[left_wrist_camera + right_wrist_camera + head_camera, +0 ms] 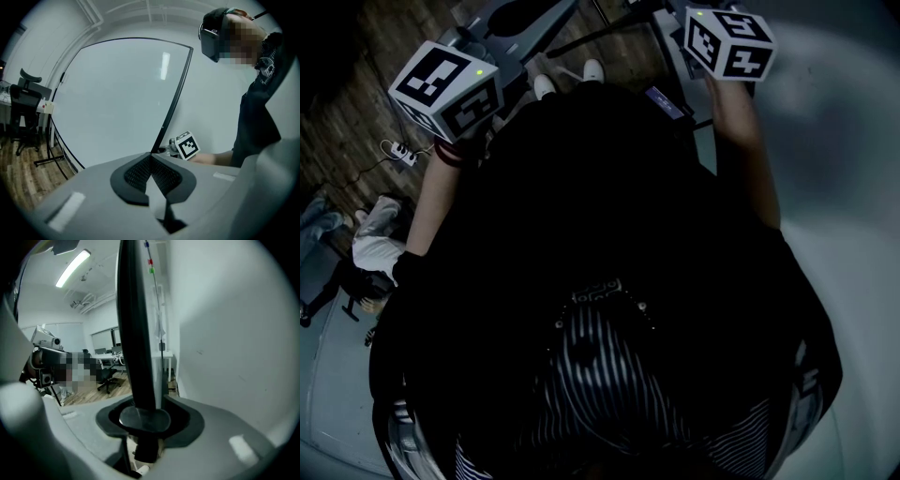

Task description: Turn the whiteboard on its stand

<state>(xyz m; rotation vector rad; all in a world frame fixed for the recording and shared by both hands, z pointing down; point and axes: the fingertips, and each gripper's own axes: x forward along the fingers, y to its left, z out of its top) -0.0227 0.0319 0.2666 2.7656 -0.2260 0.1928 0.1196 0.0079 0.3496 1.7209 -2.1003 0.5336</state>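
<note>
Fingers of left gripper (150, 157) and right gripper (143, 412) clamp the whiteboard (117, 93) frame, office chair (26, 101) beside it.

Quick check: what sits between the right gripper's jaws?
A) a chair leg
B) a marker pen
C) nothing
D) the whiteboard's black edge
D: the right gripper view shows the whiteboard's black edge rising from between the pads of the right gripper.

I see the black-framed whiteboard (117, 103) upright at centre-left, its black stand (48, 161) at lower left.
</note>
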